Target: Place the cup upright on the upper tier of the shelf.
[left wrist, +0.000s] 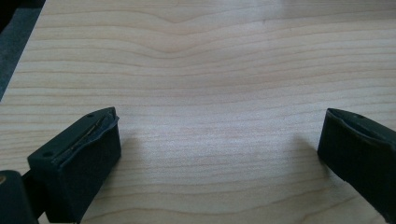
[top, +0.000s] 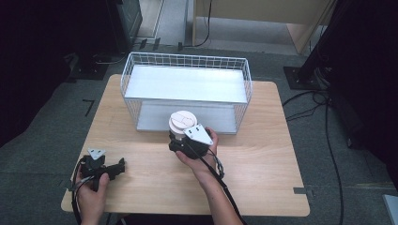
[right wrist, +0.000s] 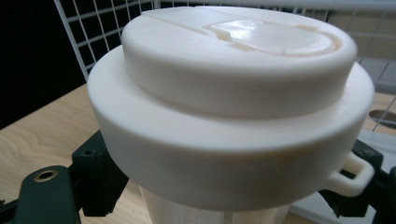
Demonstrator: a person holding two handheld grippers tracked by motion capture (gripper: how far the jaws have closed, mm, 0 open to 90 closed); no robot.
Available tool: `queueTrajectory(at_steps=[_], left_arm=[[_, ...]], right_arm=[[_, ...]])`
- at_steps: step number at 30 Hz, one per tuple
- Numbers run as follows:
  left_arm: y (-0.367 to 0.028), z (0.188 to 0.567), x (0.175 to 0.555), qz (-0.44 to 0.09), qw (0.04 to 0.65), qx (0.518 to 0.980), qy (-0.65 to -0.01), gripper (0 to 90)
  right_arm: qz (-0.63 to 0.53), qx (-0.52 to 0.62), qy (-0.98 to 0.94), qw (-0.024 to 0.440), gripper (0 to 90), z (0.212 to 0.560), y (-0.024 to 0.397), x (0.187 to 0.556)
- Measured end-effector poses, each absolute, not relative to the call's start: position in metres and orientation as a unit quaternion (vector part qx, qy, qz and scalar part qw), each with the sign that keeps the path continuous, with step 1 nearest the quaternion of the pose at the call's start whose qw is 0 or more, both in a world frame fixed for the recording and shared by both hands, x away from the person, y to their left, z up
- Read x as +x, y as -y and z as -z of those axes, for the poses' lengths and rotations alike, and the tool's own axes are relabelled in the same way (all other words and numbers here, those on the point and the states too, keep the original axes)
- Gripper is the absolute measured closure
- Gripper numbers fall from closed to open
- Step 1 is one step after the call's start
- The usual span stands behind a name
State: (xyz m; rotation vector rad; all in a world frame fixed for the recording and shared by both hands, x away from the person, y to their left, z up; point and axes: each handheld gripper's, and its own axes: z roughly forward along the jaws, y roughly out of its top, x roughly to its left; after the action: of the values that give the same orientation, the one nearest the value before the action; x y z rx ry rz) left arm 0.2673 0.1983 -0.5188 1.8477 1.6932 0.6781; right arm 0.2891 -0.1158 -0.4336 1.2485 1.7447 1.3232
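Observation:
A cream cup with a wide flip-top lid (top: 182, 119) stands on the wooden table (top: 263, 154), just in front of the white wire basket (top: 187, 59). My right gripper (top: 180, 137) is shut on the cup's body below the lid. In the right gripper view the lid (right wrist: 233, 93) looms close and the two black jaws press on the cup from left and right beneath its brim. My left gripper (top: 121, 165) rests low at the table's front left, held in a hand. Its jaws stand wide apart (left wrist: 219, 128) over bare wood, with nothing between them.
The wire basket has a white floor and a white shelf and takes up the back middle of the table. Its grid wall (right wrist: 88, 23) rises right behind the cup. Cables trail from both grippers toward the table's front edge. Dark stands and cables lie on the floor around the table.

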Motion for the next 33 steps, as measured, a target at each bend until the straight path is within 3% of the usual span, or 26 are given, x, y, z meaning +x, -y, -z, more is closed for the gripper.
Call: queueTrajectory(at_steps=[15,33], left_arm=[[-0.199,0.519,0.267,-0.252,0.268,0.687,-0.627,0.0],[-0.199,0.519,0.267,-0.252,0.268,0.687,-0.627,0.0]], right_arm=[[-0.536,0.452,-0.627,0.34,16.2,0.377,0.131,0.278],[-0.549,0.431,-0.595,0.399,16.1,0.306,0.144,0.294]])
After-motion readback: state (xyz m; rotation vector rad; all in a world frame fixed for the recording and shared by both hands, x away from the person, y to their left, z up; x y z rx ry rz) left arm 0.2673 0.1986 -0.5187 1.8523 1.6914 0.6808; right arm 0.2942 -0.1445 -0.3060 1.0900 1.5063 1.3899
